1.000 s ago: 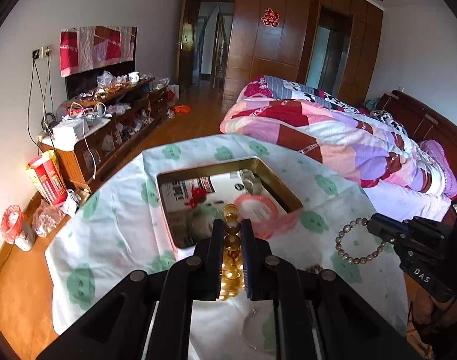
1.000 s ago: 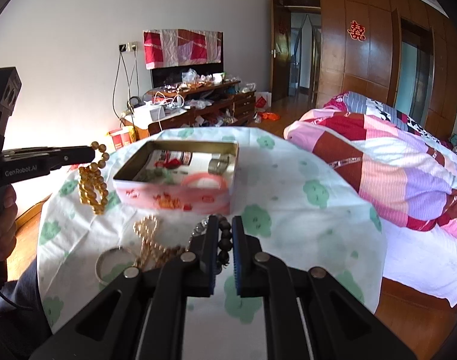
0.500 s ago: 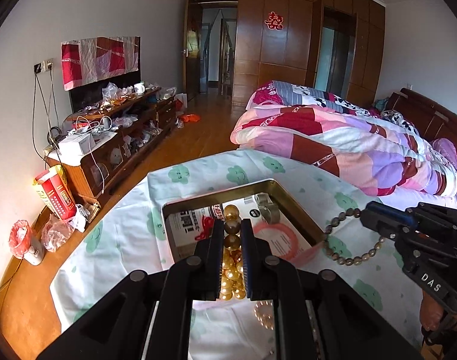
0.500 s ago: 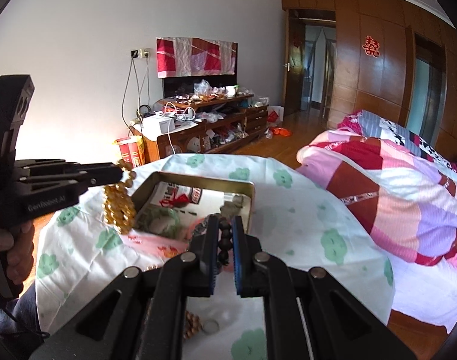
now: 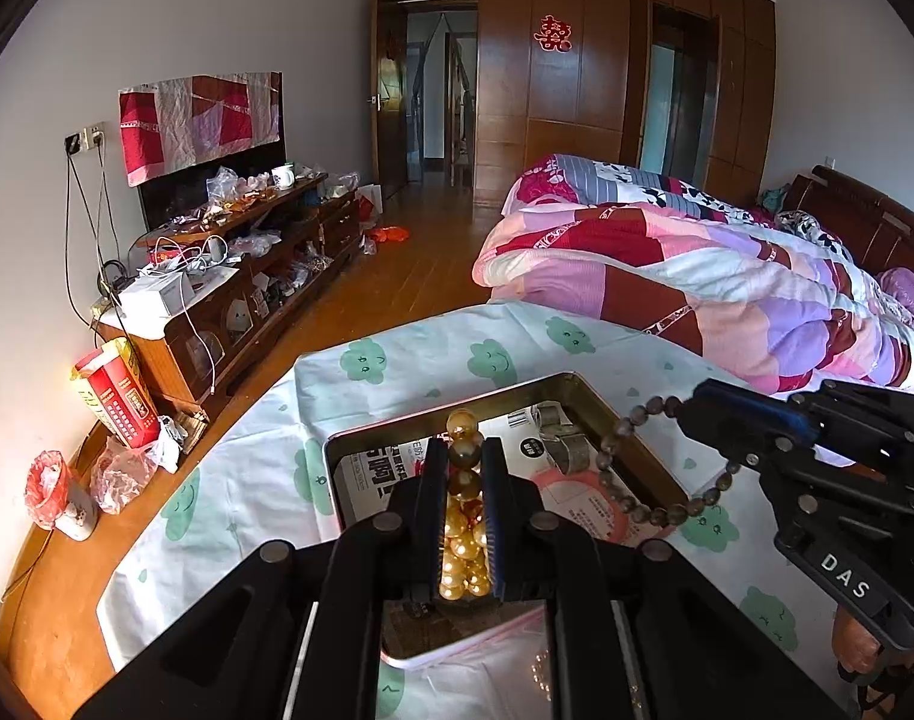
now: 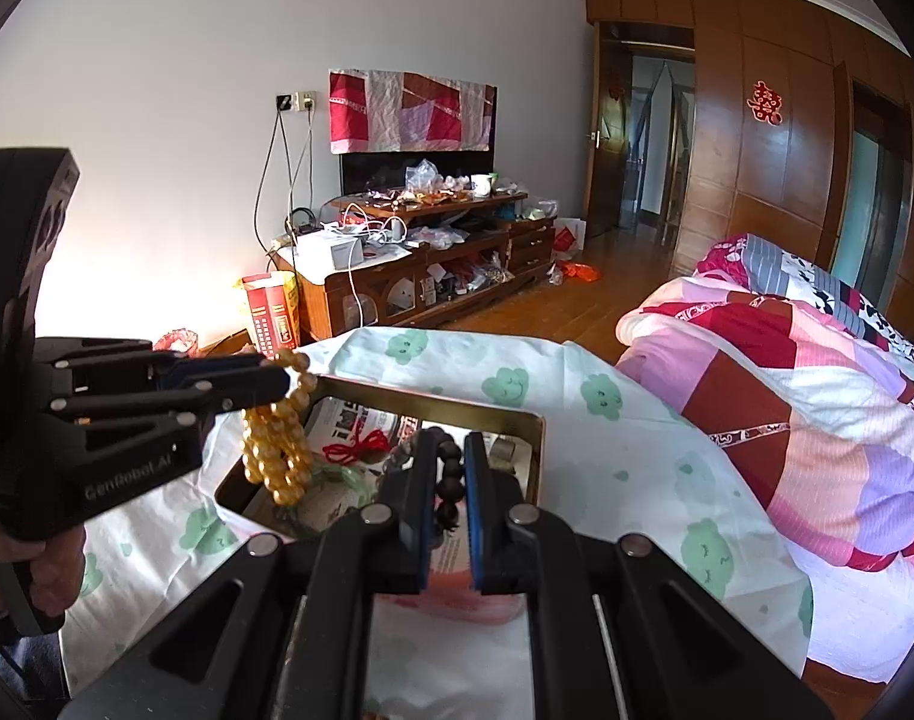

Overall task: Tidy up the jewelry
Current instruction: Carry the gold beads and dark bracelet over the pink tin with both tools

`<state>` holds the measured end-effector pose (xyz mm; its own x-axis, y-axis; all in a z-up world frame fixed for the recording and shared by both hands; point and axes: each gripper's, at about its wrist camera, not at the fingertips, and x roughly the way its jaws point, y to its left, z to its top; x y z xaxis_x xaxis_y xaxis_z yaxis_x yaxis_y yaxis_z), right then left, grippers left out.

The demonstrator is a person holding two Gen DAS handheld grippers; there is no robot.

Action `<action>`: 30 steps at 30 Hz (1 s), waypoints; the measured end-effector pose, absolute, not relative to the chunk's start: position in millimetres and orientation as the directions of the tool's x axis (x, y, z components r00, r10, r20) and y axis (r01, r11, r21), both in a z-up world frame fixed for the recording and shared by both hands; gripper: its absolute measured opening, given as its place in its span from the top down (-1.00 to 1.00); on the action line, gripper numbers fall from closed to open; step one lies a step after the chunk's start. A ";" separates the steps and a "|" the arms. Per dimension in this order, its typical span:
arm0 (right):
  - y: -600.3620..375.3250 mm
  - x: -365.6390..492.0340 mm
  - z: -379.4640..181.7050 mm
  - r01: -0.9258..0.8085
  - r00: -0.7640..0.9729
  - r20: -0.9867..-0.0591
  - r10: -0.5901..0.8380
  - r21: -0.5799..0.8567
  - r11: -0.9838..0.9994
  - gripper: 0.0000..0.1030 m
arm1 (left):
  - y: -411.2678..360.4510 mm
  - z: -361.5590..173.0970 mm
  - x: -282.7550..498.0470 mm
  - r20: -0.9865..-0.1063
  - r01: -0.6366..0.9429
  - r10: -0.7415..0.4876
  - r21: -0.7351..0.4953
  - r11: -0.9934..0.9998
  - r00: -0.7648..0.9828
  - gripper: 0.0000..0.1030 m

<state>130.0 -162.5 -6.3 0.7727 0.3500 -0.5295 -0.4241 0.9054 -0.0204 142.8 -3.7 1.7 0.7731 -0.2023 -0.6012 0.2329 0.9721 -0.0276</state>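
Left tool (image 5: pixel 464 468) clamping gold beads (image 5: pixel 464 540), right tool (image 6: pixel 443 468) clamping dark beads (image 6: pixel 447 480), both above tin (image 5: pixel 607 414)

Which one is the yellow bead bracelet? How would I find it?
Find the table with the green-cloud cloth, then the gold-rimmed tin tray on it. Above the tray, the left gripper pinches the golden bead bracelet: big, shiny, honey-yellow beads, unlike the small dark brown bracelet in the right gripper.
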 end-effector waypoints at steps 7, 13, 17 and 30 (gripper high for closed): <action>-157.2 148.0 -9.6 -0.416 0.769 -0.538 0.345 -0.011 0.909 0.79 | -8.7 -4.4 157.6 -0.616 0.226 -0.187 -0.016 0.974 0.765 0.80; -153.9 160.5 -16.4 -0.411 0.759 -0.555 0.341 -0.002 0.911 0.79 | -10.7 -12.9 167.8 -0.634 0.217 -0.171 -0.006 0.976 0.754 0.80; -152.6 166.1 -21.2 -0.409 0.752 -0.566 0.336 -0.001 0.913 0.79 | -11.4 -18.6 172.9 -0.645 0.214 -0.166 -0.005 0.977 0.746 0.80; -148.0 184.6 -34.1 -0.395 0.734 -0.597 0.324 0.014 0.919 0.80 | -15.4 -38.5 193.6 -0.684 0.208 -0.150 0.002 0.978 0.714 0.80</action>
<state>184.6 -148.0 -34.1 0.7340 0.3244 -0.5966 -0.3947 0.9187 0.0140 193.6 -15.4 -38.5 0.7135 -0.1505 -0.6843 0.2082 0.9781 0.0020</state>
